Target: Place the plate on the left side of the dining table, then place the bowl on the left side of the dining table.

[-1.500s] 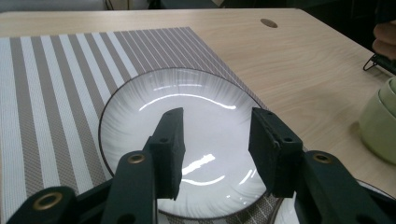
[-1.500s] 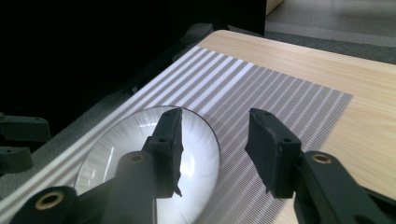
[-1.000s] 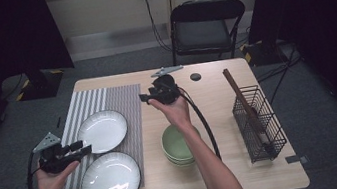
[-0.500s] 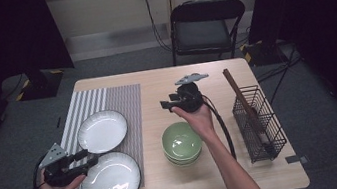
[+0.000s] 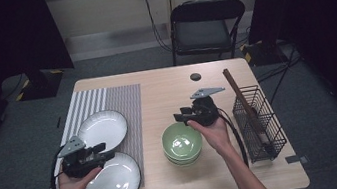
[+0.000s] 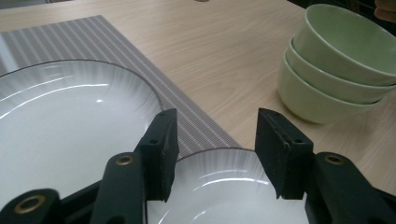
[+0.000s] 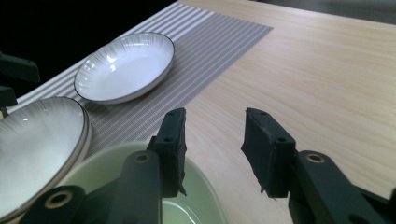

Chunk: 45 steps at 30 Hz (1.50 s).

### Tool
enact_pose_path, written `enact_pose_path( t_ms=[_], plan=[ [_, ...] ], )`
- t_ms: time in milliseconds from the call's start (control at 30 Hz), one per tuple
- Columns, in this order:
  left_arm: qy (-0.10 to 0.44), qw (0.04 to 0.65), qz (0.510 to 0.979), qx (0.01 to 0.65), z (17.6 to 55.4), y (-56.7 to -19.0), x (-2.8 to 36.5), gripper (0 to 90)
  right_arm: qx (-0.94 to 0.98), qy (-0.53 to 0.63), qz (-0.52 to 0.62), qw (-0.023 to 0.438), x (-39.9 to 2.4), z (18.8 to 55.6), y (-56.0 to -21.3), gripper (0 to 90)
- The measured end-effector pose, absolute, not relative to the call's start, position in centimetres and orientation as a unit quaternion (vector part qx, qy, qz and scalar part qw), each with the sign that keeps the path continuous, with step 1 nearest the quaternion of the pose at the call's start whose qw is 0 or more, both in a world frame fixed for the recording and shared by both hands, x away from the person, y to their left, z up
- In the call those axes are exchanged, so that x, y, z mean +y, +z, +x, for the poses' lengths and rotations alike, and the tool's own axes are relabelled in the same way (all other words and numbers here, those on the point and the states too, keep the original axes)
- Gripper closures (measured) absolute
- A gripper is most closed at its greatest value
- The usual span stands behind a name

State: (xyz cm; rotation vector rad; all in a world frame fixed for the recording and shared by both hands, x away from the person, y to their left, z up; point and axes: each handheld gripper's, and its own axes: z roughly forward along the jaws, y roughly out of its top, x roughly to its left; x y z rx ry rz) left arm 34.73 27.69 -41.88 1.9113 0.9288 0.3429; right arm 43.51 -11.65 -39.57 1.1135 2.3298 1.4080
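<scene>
Jaws apart, right gripper (image 5: pixel 183 117) hovers at green bowls' (image 5: pixel 182 143) far rim.

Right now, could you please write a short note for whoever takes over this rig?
Left gripper: open, nothing held, over the near plate.
Right gripper: open, nothing held, its jaws have just been closing, over the far rim of the green bowls.
Far plate lies on the striped mat; three bowls are stacked on the table.
Done: nothing gripped yet.
Left: probably grip the top bowl and the near plate.
</scene>
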Motion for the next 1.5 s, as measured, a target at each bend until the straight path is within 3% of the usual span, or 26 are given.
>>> enact_pose_path(
  t_ms=[200, 433, 867, 1200, 1500],
  plan=[
    [0.12, 0.487, 0.79, 0.352, 35.9, -41.4, 25.0, 53.4, 0.793, 0.474, 0.373, 0.092, -12.8, 42.6, -40.4, 66.3],
    [0.099, 0.494, 0.801, 0.323, 37.4, -41.3, 21.7, 58.3, 0.79, 0.482, 0.37, 0.081, -13.8, 42.0, -40.9, 82.8],
    [0.051, 0.52, 0.801, 0.291, 40.2, -40.9, 15.4, 68.7, 0.791, 0.483, 0.368, 0.076, -14.1, 42.1, -41.5, 84.9],
    [0.025, 0.518, 0.803, 0.294, 41.7, -41.7, 14.4, 78.1, 0.793, 0.478, 0.372, 0.072, -14.2, 42.2, -42.1, 85.3],
    [0.032, 0.503, 0.814, 0.288, 42.1, -41.6, 13.5, 83.7, 0.792, 0.482, 0.37, 0.066, -14.2, 42.5, -42.2, 84.7]
  ],
)
